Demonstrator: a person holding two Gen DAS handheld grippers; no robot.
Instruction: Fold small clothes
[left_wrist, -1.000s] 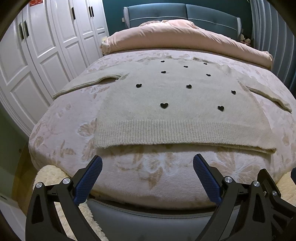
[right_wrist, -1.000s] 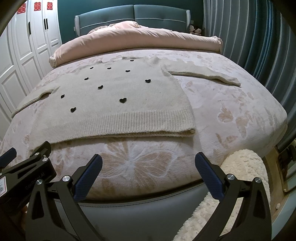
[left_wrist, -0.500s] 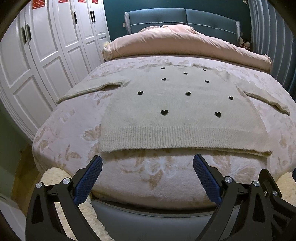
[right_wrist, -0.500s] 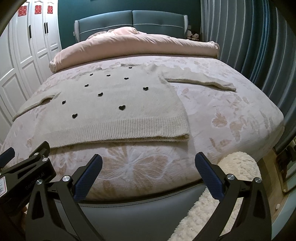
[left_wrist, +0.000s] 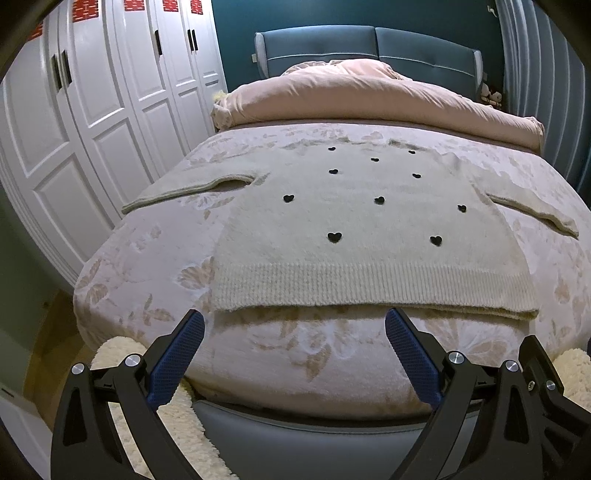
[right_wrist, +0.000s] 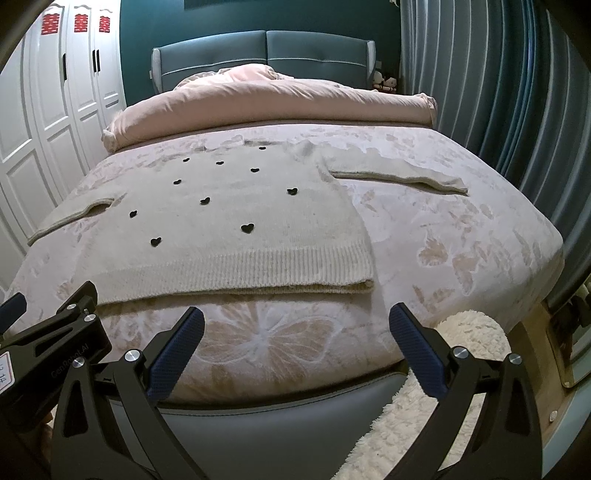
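A cream knitted sweater (left_wrist: 369, 221) with small black hearts lies flat on the bed, hem toward me, both sleeves spread out to the sides. The right wrist view shows the same sweater (right_wrist: 229, 221) left of centre. My left gripper (left_wrist: 294, 325) is open, held just short of the hem above the bed's foot edge, with nothing between its blue pads. My right gripper (right_wrist: 296, 323) is open too, below the hem's right part. The left gripper's black frame (right_wrist: 48, 350) shows at the lower left of the right wrist view.
The bed (left_wrist: 129, 258) has a pale floral cover and a grey footboard (right_wrist: 295, 424). A pink duvet (left_wrist: 369, 96) is bunched at the headboard end. White wardrobes (left_wrist: 92, 129) stand on the left, curtains (right_wrist: 498, 92) on the right, a fluffy rug (right_wrist: 424, 424) on the floor.
Both grippers have drawn back and lowered a little from the bed, so the sweater sits farther away and higher in view. Neither gripper's opening has changed.
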